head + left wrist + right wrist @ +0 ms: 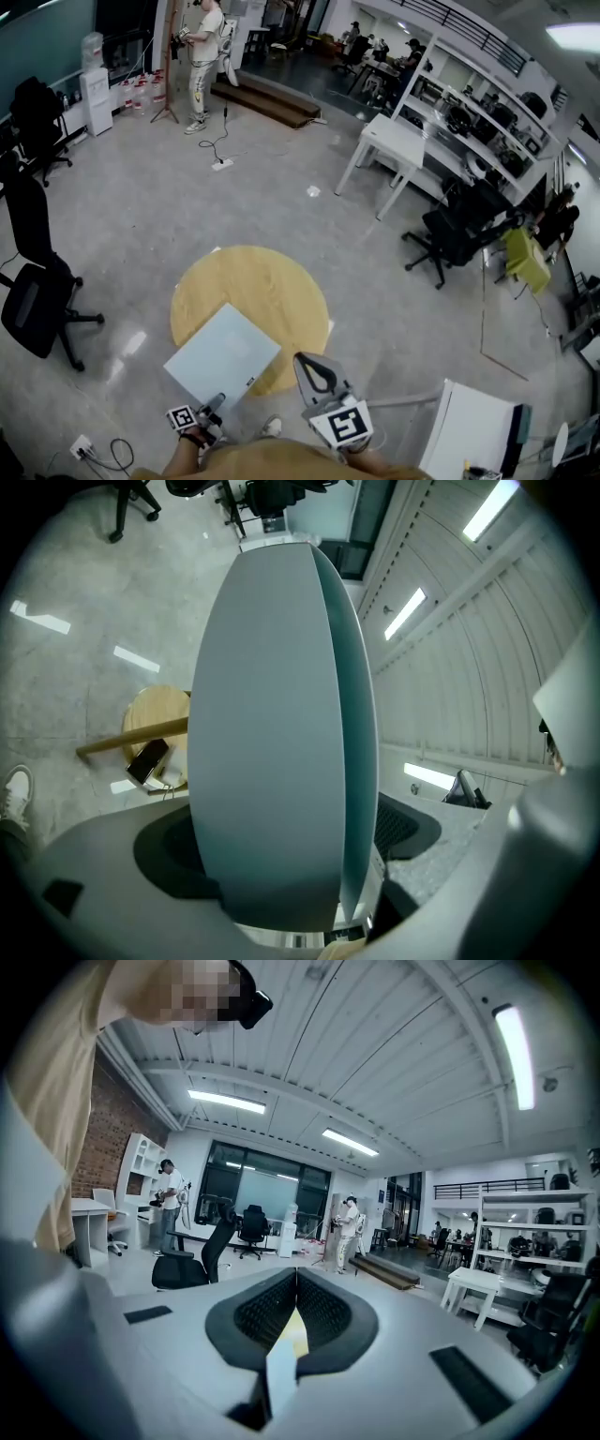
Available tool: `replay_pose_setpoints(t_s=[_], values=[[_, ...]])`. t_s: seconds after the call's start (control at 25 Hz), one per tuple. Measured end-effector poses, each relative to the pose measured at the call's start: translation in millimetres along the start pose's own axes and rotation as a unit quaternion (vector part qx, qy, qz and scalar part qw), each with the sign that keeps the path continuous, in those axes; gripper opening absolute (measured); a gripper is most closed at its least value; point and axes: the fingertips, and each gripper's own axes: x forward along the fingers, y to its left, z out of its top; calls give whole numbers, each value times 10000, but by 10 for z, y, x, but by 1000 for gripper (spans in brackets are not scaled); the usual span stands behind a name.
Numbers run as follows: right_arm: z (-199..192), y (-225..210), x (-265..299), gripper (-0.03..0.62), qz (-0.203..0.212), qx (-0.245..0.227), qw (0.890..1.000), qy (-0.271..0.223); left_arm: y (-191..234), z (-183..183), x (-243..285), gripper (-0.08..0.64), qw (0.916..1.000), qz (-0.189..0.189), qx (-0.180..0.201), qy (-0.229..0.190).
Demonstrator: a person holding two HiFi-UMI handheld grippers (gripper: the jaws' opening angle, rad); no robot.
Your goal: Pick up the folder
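Observation:
A pale blue folder point(222, 358) hangs over the near edge of the round yellow table point(272, 281), partly past its rim. My left gripper point(213, 403) is shut on the folder's near corner. In the left gripper view the folder point(272, 714) stands on edge and fills the middle, clamped between the jaws of the left gripper point(281, 897). My right gripper point(302, 362) is raised just right of the folder, apart from it. Its jaws are shut with nothing held, and the right gripper point(295, 1283) points out across the room.
A black office chair point(33, 291) stands at the left. A white table point(389, 141) and another dark chair point(459, 234) are at the back right. A person point(204, 56) stands far back. A white panel point(469, 431) lies near my right side. Cables point(108, 455) trail at the lower left.

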Motion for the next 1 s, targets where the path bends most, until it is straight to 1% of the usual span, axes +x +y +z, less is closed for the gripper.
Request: replay_pose_setpoints(t_s=[0.16,0.28,0.36,0.4,0.44,0.48,0.52,0.64,0.84,1.0], values=[[-57,39,-26,0,53,-13,9999,85,48,24,4,469,9998,3,183,-40],[-34,30,-35,0,96,-87,9999,78,-30,3,51,468,9999,-51,112,-117],[-24,37,-30,0,125,-150,9998,77,-52,32,42,461,9997,-68,131,-214],[-27,46,-27,0,134,-170,9997,83,-43,52,19,442,9995,-66,144,-256],[-35,55,-27,0,134,-175,9997,95,-36,70,-6,395,9994,-65,130,-299],[-46,60,-29,0,130,-171,9997,111,-35,84,-28,323,9994,-69,101,-338],[-54,59,-36,0,122,-162,9997,126,-43,89,-37,310,9993,-80,80,-361],[-60,25,-70,0,92,-135,9998,138,-80,56,-4,305,9994,-146,107,-293],[-97,-2,-111,0,46,-108,9998,155,-16,-2,40,304,9997,-61,136,-202],[-98,8,-109,0,-3,-108,9999,135,-59,27,27,298,9997,-136,106,-158]])
